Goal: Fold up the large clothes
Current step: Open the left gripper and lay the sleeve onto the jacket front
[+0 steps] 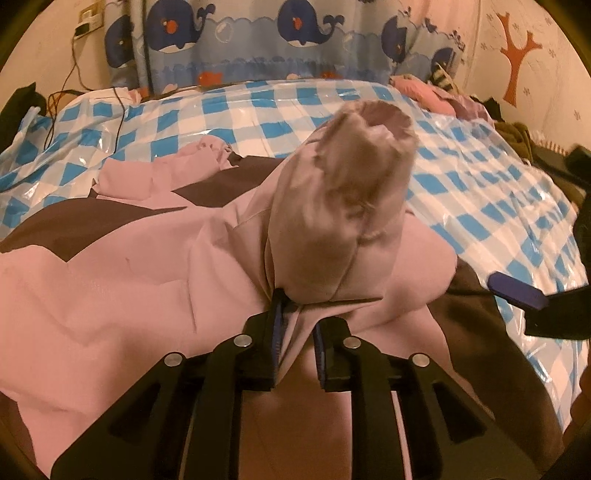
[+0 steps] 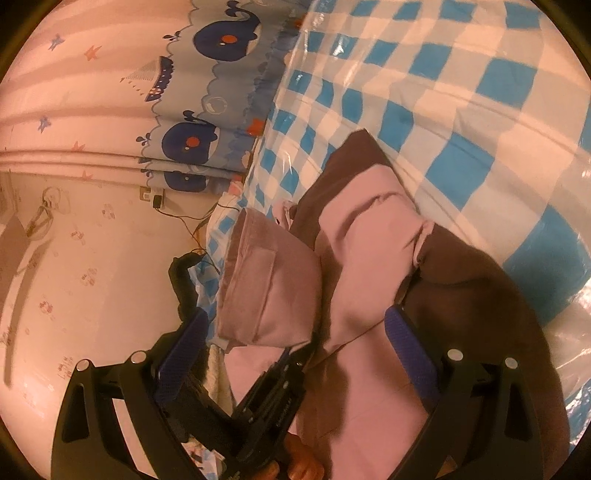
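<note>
child's bedroom; bed [image 1: 258, 107], whale curtain [image 1: 295, 33]

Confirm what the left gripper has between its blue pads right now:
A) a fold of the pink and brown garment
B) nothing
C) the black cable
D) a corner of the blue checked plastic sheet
A: pink fabric of the pink and brown garment bunches between the left gripper pads.

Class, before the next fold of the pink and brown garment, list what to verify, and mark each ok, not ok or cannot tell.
1. Left tool has garment cloth between its jaws: ok.
2. Its pads pinch that cloth firmly: cannot tell.
3. Right tool open and free of cloth: ok.
4. Sleeve laid flat: not ok, it stands bunched.
5. Checked cover beyond the garment bare for folding: ok.
</note>
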